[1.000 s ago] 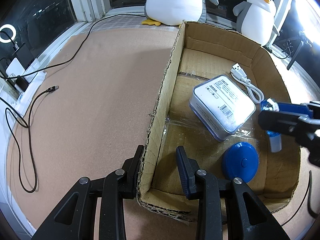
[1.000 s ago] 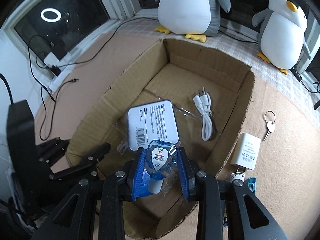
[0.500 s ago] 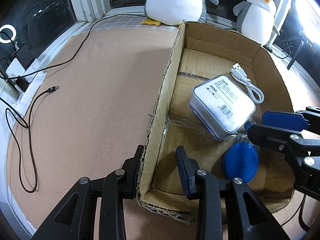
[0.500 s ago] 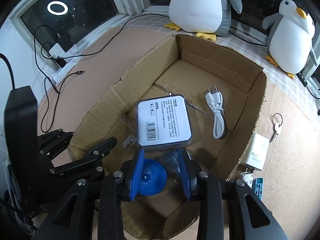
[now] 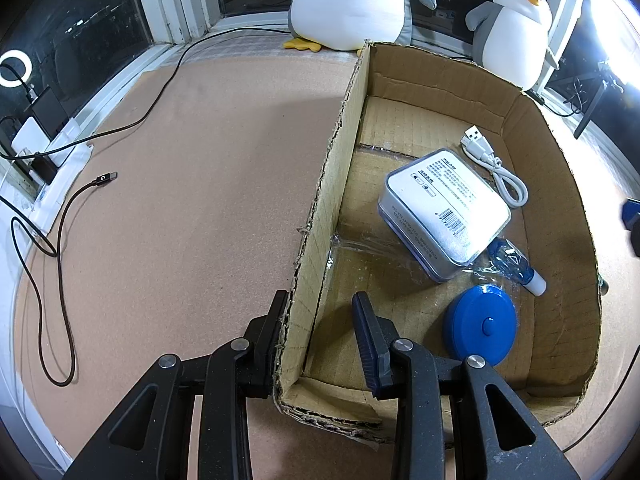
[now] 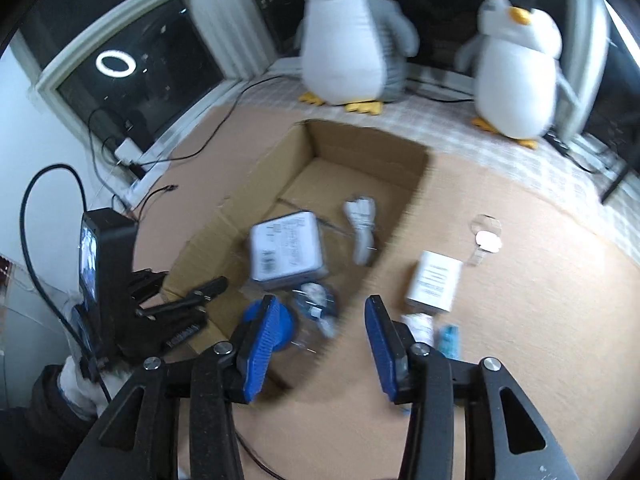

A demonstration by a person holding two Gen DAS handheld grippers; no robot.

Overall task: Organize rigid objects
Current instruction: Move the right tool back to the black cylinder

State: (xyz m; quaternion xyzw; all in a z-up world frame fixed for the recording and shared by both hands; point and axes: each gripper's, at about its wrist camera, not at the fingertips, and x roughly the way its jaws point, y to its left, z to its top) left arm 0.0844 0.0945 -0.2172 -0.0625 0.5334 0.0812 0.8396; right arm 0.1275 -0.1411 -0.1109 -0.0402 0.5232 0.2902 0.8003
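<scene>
An open cardboard box (image 5: 332,184) (image 6: 360,148) lies on the cork table. Inside it are a white tin (image 5: 444,210) (image 6: 286,250), a white USB cable (image 5: 496,164) (image 6: 362,228), a round blue disc (image 5: 482,326) (image 6: 284,326) and a clear-wrapped blue item (image 5: 516,262) (image 6: 318,308). My left gripper (image 5: 320,320) straddles the box's left wall near the front corner, its jaws apart around the cardboard. My right gripper (image 6: 318,342) is open and empty, raised above the box's right front corner. A white charger (image 6: 434,282), keys (image 6: 486,236) and small blue items (image 6: 448,338) lie right of the box.
Two plush penguins (image 5: 352,0) (image 5: 514,28) stand behind the box. Black cables (image 5: 60,248) and a power strip (image 5: 36,148) lie at the table's left edge. The left gripper's body with its screen (image 6: 106,272) shows left of the box in the right wrist view.
My right gripper opened and let go of the wrapped blue item, which now lies in the box beside the tin. It then pulled up and back to the right. The left gripper stayed put.
</scene>
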